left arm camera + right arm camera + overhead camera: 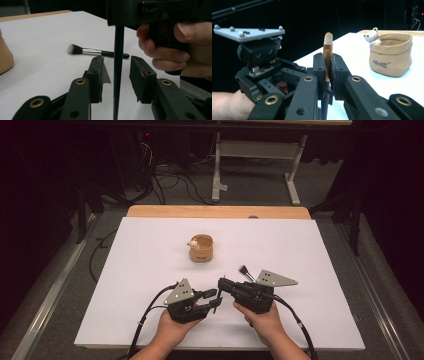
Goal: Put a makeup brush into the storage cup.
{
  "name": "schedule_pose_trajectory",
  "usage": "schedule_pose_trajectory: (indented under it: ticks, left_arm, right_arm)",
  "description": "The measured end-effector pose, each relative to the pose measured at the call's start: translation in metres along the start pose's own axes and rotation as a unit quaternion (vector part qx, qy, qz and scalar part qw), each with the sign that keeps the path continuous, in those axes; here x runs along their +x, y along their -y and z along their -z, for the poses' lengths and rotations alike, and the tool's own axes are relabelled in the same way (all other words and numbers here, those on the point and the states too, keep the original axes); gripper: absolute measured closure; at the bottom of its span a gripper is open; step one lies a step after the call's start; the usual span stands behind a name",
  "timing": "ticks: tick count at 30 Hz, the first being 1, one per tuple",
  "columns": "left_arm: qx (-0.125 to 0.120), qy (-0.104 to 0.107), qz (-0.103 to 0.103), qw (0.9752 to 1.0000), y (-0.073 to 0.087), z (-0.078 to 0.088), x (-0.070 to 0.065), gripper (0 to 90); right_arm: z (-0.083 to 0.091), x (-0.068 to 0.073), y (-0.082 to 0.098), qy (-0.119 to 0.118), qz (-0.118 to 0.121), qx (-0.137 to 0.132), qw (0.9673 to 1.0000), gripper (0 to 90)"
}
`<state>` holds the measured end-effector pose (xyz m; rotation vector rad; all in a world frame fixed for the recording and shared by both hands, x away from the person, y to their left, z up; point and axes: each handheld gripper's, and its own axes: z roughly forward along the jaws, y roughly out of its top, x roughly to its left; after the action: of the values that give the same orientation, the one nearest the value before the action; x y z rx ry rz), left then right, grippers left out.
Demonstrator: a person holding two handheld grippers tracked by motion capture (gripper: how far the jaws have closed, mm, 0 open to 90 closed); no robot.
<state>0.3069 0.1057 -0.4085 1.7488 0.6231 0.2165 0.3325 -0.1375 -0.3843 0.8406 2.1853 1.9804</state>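
Note:
My right gripper (327, 58) is shut on a slim brush (328, 42) with a gold ferrule and a pale tip that sticks up above the pads. Its dark handle (118, 75) runs down between the jaws of my left gripper (115, 60), which stands open with a gap on each side of the handle. In the high view the left gripper (216, 299) and right gripper (221, 284) meet tip to tip near the front of the white mat (140, 270). A second brush (95, 51), fluffy with a black handle, lies on the mat beyond them.
A tan pouch (201, 248) with a small white bear figure (372, 36) on its rim stands mid-mat, farther back. The wooden table edge (215, 211) runs behind the mat. Cables trail from both grippers toward the front.

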Motion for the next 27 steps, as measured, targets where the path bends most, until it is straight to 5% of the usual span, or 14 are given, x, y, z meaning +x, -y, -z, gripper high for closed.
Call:
schedule_pose_trajectory:
  ticks: [27]
  left_arm:
    - [-0.017,0.005,0.007,0.9998,-0.0061,0.0067,-0.0005,78.3]
  right_arm:
    - [-0.0073,0.0068,0.0046,-0.011,0.013,0.01,0.9998,85.7]
